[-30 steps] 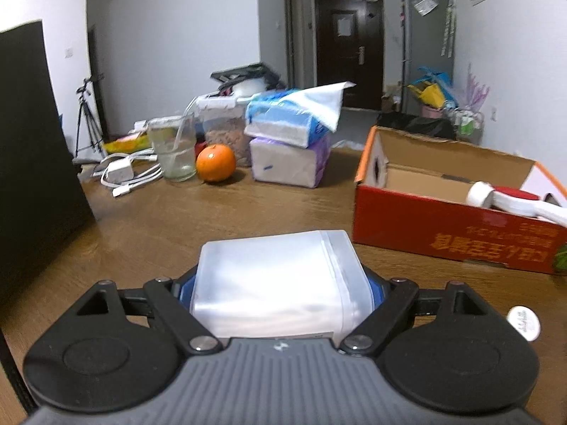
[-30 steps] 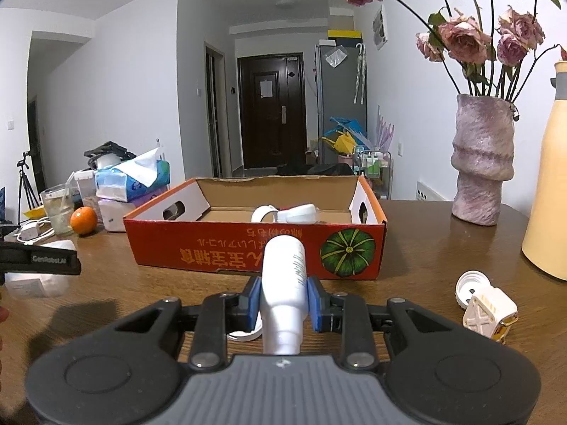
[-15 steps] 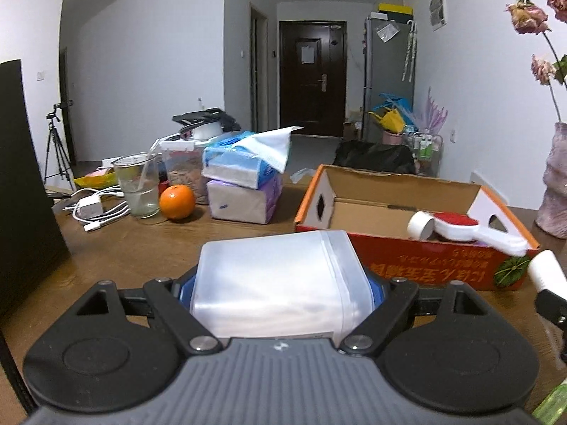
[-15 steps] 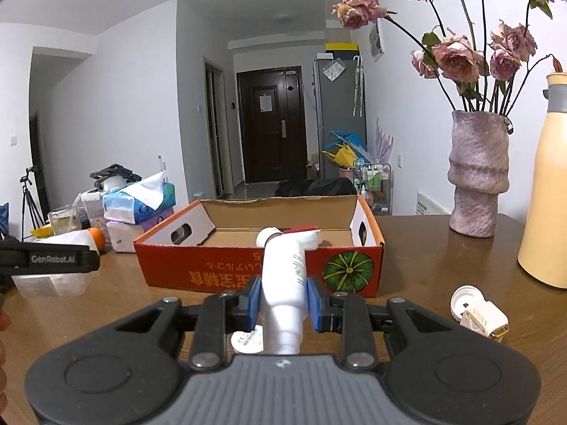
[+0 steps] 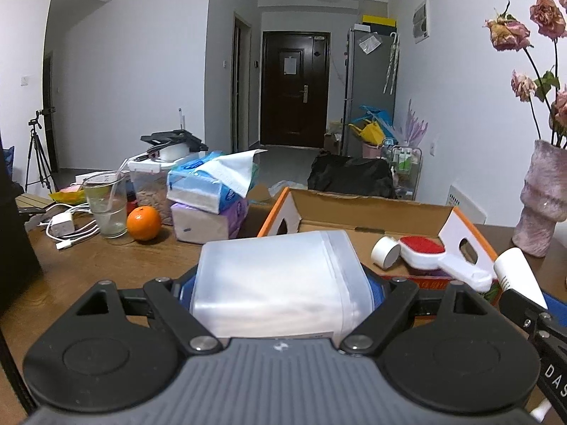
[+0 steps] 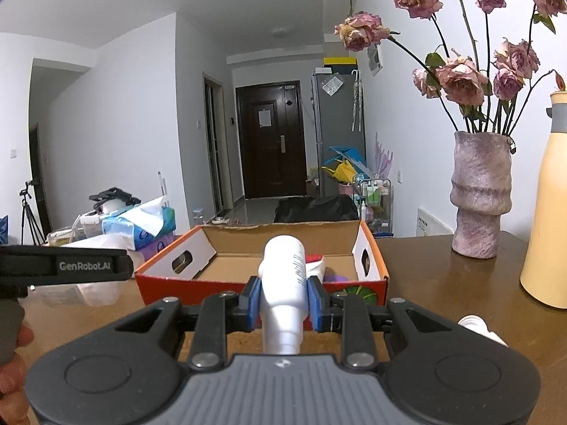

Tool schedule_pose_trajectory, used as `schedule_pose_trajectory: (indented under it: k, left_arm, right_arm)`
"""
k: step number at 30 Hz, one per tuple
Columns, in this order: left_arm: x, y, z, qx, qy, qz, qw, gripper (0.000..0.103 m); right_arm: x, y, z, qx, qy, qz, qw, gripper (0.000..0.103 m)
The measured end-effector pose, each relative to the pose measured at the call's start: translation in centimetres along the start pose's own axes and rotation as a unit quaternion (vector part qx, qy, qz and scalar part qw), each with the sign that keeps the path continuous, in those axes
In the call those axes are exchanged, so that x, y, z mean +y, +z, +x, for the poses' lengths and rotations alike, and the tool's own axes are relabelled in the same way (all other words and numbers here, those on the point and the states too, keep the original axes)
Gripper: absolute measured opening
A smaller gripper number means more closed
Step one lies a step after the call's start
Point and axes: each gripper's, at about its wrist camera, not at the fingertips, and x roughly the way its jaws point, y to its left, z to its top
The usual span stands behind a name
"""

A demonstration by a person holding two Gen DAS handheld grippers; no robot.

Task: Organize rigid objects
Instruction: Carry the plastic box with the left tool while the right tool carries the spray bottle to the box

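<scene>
A frosted plastic tub [image 5: 280, 283] sits clamped between the fingers of the left gripper [image 5: 280, 290], its sides pressed against the blue pads, held above the wooden table [image 5: 106, 265] just short of the near wall of the cardboard box [image 5: 354, 212]; the right gripper [image 6: 282, 297] has its fingers closed on a white bottle [image 6: 283, 283], which points forward over the near edge of the same box [image 6: 283, 244]; in the left wrist view that bottle's end [image 5: 517, 272] shows at the right edge, beside the box's right end; inside the box lie a white roll [image 5: 386, 253] and a red and white brush [image 5: 436, 255], touching each other near the right wall; in the right wrist view the left gripper's side [image 6: 63, 265] crosses the left edge with the tub [image 6: 95, 283] showing pale behind and below it; to the left of the box stand two stacked tissue packs [image 5: 212, 194], an orange [image 5: 143, 223], a glass [image 5: 106, 205] and white cables [image 5: 67, 230]; to the right of the box stand a pink vase [image 6: 480, 194] of dried roses [image 6: 460, 78] and a yellow flask [image 6: 547, 212]; a small white cap [image 6: 476, 326] lies on the table by the right gripper's right finger
</scene>
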Motion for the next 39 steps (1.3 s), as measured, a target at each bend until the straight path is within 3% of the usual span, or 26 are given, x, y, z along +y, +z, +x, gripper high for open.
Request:
schedule_pose_trajectory:
  k: [15,39]
  left_arm:
    - [-2.0,1.7,2.6,-0.005,-0.013,-0.007,0.9999,0.086]
    - [-4.4,4.0,10.2,0.003,-0.014,0.002,0.9999,0.086]
  right_arm:
    - [-1.2,2.1,3.0,-0.001,-0.008,0.016,1.000,0.026]
    - [-3.3,5.1,10.7,0.006,-0.015,0.032,0.999,0.026]
